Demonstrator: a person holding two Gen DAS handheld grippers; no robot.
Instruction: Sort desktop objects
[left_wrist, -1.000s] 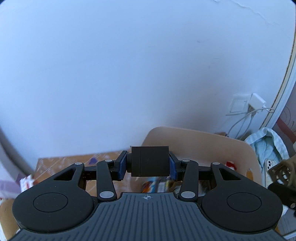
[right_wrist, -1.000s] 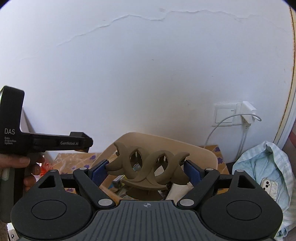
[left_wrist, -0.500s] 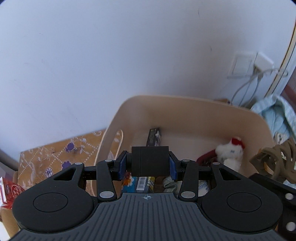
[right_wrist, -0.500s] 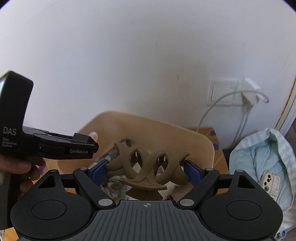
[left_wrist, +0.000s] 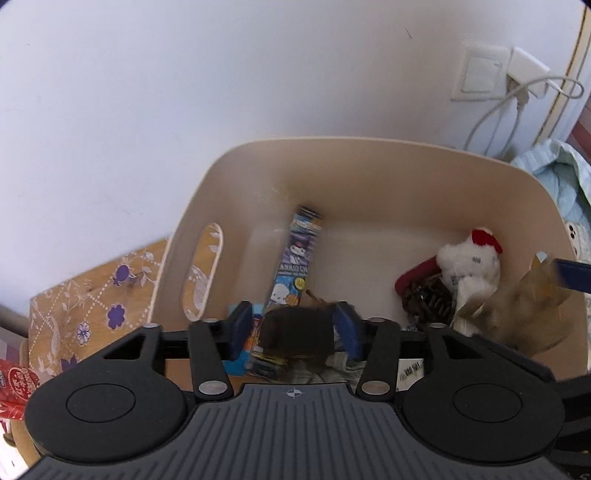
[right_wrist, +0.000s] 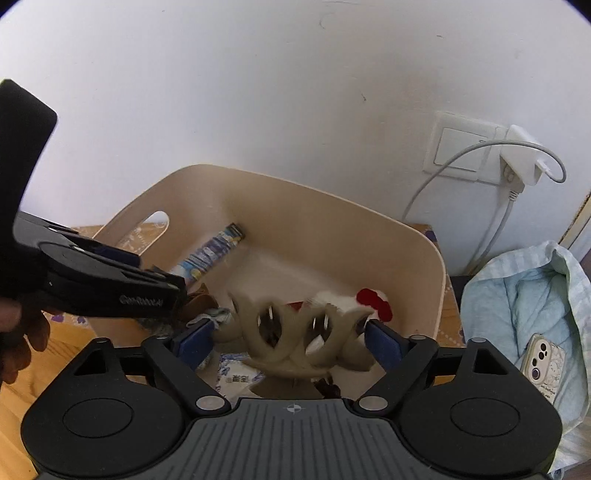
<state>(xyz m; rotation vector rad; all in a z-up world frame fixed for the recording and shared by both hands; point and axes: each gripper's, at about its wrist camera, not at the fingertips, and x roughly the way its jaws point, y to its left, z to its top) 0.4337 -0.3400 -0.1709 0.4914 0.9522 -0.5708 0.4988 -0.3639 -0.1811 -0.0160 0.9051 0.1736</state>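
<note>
A beige plastic bin (left_wrist: 369, 177) stands against the white wall; it also shows in the right wrist view (right_wrist: 332, 229). My left gripper (left_wrist: 293, 330) is over the bin with its jaws spread. A blurred black block (left_wrist: 297, 334) sits between them with gaps on both sides. My right gripper (right_wrist: 288, 343) has its jaws spread slightly wider than a tan wavy holder (right_wrist: 295, 339), which looks blurred between them. In the bin lie a cartoon-print stick pack (left_wrist: 297, 258), a white plush with a red cap (left_wrist: 467, 258) and several small items.
A wooden table with flower print (left_wrist: 92, 295) carries the bin. A wall socket with a charger and cable (right_wrist: 517, 173) is at the right. A light blue cloth with a phone (right_wrist: 543, 358) on it lies right of the bin. A red packet (left_wrist: 14, 384) is at far left.
Both grippers tilted down over the bin. The left jaws have opened and the black block blurs loose between them. The right jaws have widened and the tan holder blurs too.
</note>
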